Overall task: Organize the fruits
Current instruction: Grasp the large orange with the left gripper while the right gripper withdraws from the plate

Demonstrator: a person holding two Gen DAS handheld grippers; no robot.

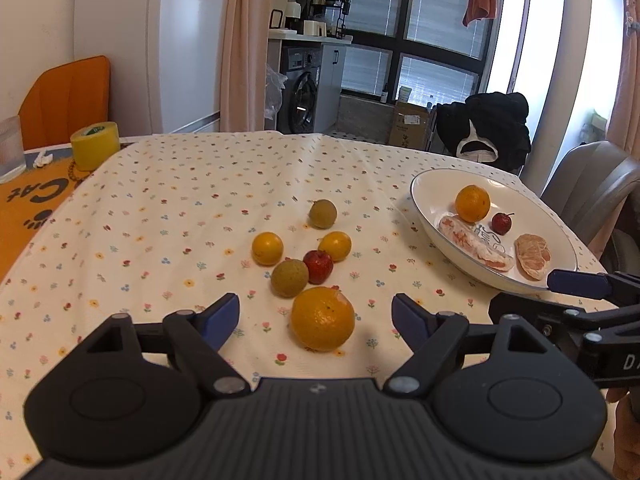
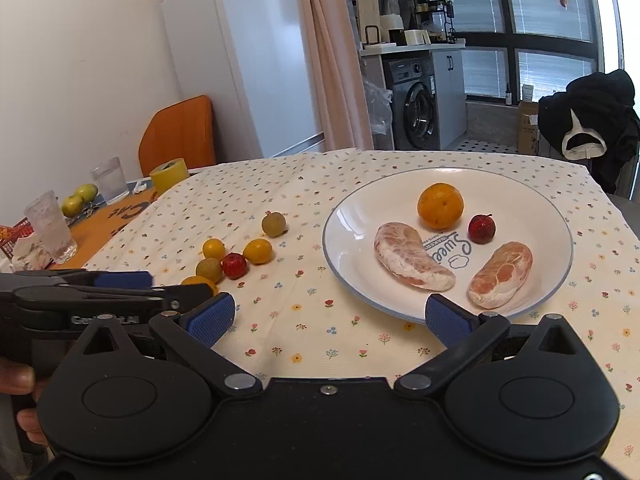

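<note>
Counter (image 1: 168, 184): covered by a flowered cloth; its far edge runs across 12 o'clock in the left wrist view, and the cloth between the loose fruit and the plate lies bare, a fair lane for carrying fruit across.
Plate (image 2: 552, 216): white, at 2 o'clock from the loose fruit, close to the counter's right edge; it seems to be the collecting place, since it holds an orange (image 2: 440, 205), a small red fruit (image 2: 481, 229) and two peeled citrus segments (image 2: 412, 255), with room left toward its far rim.
Left hand-held gripper (image 1: 316, 314): fingers spread wide, holding nothing, lined up on the large orange (image 1: 322, 318), which sits on the cloth between the blue pads, apparently untouched; likely the next pick.
Right hand-held gripper (image 2: 330, 320): also spread wide and empty, hovering at the plate's near rim, one pad over the edge.
Loose fruit: beyond the large orange, a tight cluster at 12 o'clock: two brownish-green fruits (image 1: 289, 278), two small yellow ones (image 1: 267, 248) and a red one (image 1: 318, 266), some touching, so a careless reach could set them rolling.
Clutter: a yellow tape roll (image 1: 96, 145) and a glass (image 1: 10, 152) at 10 o'clock, well apart.
</note>
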